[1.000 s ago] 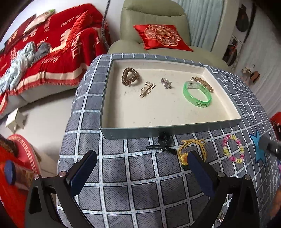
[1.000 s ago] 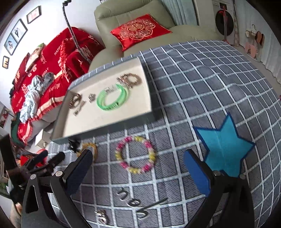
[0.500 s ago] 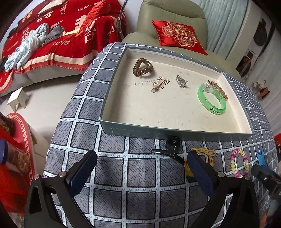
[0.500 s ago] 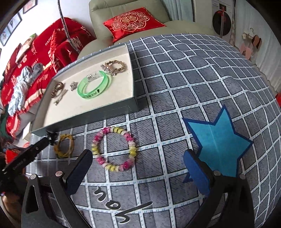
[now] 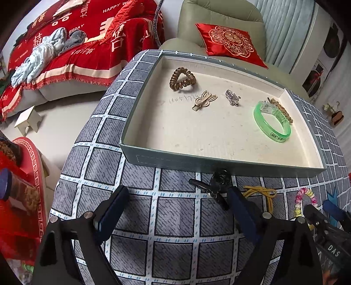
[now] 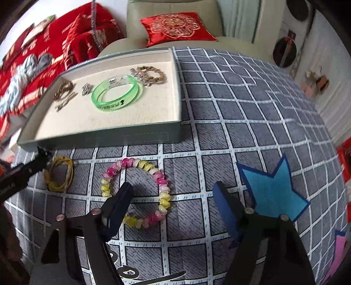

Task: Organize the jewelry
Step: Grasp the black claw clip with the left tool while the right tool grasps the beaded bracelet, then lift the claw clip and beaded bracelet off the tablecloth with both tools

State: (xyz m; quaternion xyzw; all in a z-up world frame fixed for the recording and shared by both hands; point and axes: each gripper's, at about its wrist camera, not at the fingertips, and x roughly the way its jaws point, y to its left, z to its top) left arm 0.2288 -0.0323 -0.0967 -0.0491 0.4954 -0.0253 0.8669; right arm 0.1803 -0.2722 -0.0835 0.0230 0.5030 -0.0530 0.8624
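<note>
Now pink-yellow-white bead bracelet — glossy, flat on cloth; right gripper fingers closing astride, not gripping.

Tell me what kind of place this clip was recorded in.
Most likely a home living room: a pale green upholstered armchair holding a red embroidered cushion, a sofa under a red printed throw, and a table in grey checked cloth with a shallow grey-green jewelry tray.

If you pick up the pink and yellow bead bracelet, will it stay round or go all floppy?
Probably floppy: the bead bracelet looks like separate beads strung in a loop, so it would likely sag. The glossy beads might slip on the fingers. It lies flat, so it probably won't roll.
</note>
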